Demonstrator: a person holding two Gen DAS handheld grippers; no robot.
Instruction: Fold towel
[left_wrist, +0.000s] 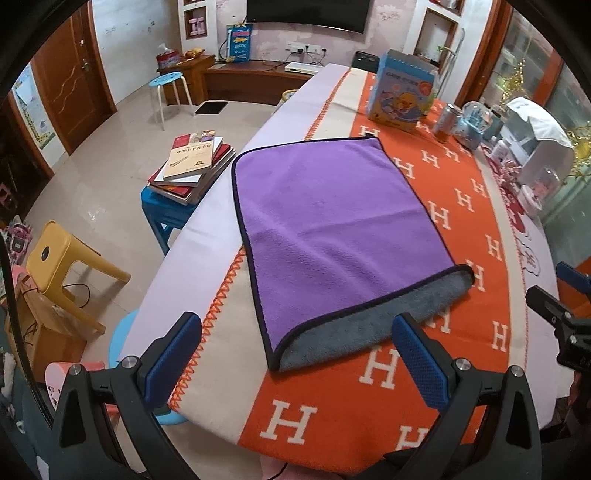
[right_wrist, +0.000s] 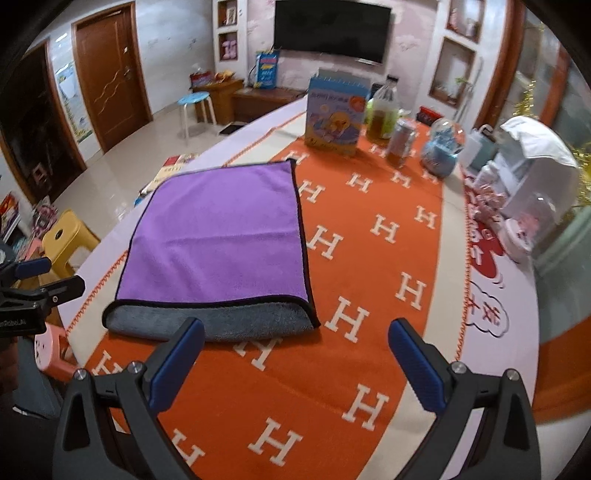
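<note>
Purple towel (left_wrist: 332, 236) flat on tablecloth (left_wrist: 461, 229), L claw (left_wrist: 295, 354) & R claw (right_wrist: 295, 354) both agape.

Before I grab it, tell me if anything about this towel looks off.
The purple towel lies folded on the orange tablecloth, but unevenly: the grey underlayer sticks out past the purple edge nearest the grippers, more at one corner. Nothing is spilled or damaged.

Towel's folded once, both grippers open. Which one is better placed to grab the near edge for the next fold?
Left, probably. The left gripper has the towel edge between its open fingers. The right gripper points mostly at bare tablecloth, the towel off to its left.
</note>
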